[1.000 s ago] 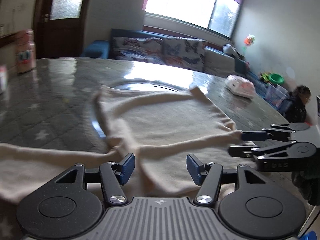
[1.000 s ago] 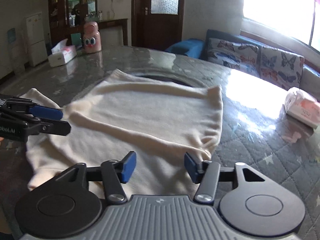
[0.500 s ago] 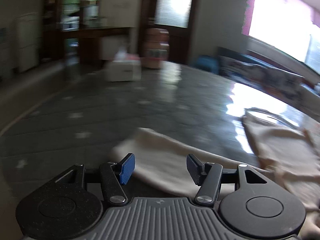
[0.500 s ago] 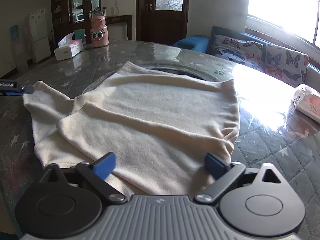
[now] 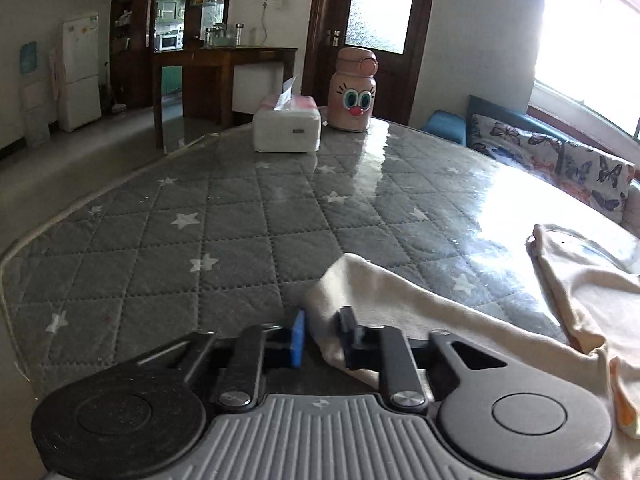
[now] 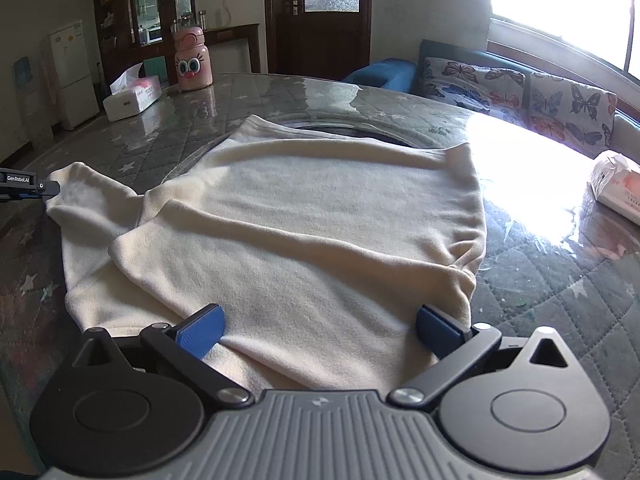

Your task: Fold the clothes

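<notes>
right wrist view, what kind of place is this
Most likely a home living and dining room: a butterfly-print sofa under the window, a white fridge by the cabinets, and a tissue box on the quilted table.

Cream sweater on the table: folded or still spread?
Partly folded: sweater body lies flat with one sleeve crossed over it; other sleeve sticks out sideways.

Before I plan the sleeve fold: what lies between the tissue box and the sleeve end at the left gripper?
Only bare quilted table cover between tissue box and sleeve end, as the left wrist view shows.
</notes>
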A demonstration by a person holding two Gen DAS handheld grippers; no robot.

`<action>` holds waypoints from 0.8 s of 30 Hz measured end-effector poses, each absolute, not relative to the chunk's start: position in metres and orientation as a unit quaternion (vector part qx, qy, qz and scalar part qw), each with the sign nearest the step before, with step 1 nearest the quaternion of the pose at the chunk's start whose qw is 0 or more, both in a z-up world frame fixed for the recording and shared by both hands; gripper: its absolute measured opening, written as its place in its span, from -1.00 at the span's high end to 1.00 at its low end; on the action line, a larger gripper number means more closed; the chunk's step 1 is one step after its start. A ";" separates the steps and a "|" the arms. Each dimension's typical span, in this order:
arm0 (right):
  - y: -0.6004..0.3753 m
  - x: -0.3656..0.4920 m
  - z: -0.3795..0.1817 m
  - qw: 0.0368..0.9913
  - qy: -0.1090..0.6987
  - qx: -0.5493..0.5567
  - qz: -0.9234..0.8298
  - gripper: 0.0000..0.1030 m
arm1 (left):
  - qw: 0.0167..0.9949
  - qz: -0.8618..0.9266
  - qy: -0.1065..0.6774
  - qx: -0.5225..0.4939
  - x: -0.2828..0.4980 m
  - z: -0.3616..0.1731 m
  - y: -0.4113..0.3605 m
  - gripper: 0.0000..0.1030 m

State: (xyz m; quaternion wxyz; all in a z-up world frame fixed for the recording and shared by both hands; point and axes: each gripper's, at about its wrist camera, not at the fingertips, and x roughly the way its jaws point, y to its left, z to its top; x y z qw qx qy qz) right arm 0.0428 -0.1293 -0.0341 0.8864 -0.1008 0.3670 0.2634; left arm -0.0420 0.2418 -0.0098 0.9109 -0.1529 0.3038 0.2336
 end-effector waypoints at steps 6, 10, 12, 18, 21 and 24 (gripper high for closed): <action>-0.130 0.039 -0.026 0.889 0.357 -0.103 0.266 -1.00 | 0.927 0.183 0.273 -0.183 -0.044 0.017 0.226 0.82; -0.138 0.036 -0.017 0.897 0.342 -0.091 0.264 -1.00 | 0.946 0.117 0.246 -0.178 -0.040 0.048 0.196 0.82; -0.144 0.034 -0.012 0.902 0.335 -0.084 0.260 -1.00 | 0.953 0.078 0.238 -0.172 -0.035 0.061 0.176 0.82; -0.169 0.030 0.001 0.916 0.315 -0.066 0.240 -1.00 | 0.961 -0.037 0.220 -0.163 -0.017 0.092 0.110 0.82; -0.179 0.028 0.004 0.920 0.309 -0.062 0.232 -1.00 | 0.960 -0.083 0.211 -0.165 -0.009 0.102 0.082 0.82; -0.191 0.027 0.004 0.924 0.308 -0.054 0.221 -1.00 | 0.956 -0.118 0.211 -0.169 0.000 0.104 0.053 0.82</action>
